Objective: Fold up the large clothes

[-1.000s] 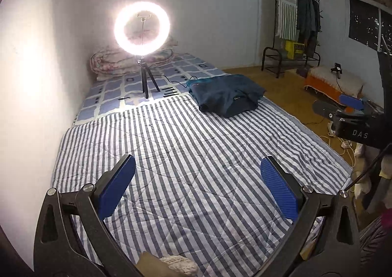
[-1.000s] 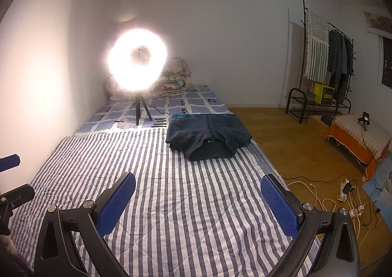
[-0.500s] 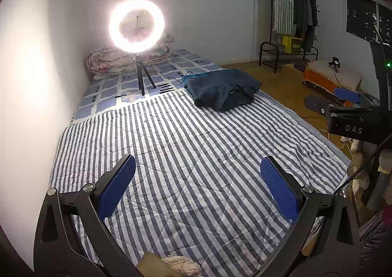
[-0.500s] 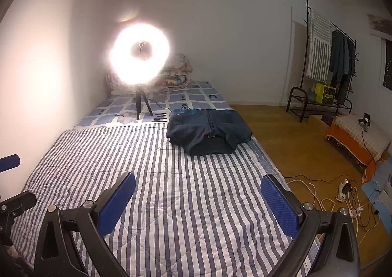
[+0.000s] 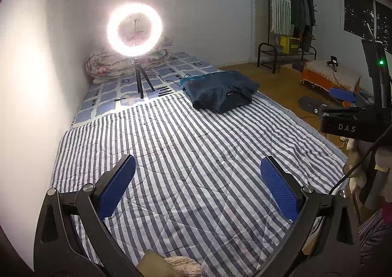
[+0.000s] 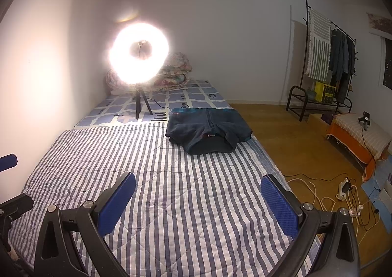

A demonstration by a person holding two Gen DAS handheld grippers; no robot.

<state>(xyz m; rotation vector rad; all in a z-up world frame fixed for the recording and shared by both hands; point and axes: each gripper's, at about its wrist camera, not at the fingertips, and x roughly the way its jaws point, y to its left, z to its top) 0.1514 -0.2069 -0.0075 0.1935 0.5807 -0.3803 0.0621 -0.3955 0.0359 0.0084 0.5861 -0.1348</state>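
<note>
Both views drift slightly, garment unmoved. Left claw (image 5: 198, 186) and right claw (image 6: 198, 200) gape wide, empty. I judge dark fleece jacket (image 6: 208, 130) soft, bulky, floppy; pinch hem corners.

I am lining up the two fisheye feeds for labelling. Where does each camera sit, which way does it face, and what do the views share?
Left wrist: on the left gripper, facing along the striped quilt toward the ring light; its own open blue fingers frame the bottom, the right gripper shows at the right edge.
Right wrist: on the right gripper, facing the same way, with the wooden floor to its right; own open fingers below, left gripper's tips at the left edge.
Shared: quilt, ring light, folded dark garment, clothes rack.
</note>
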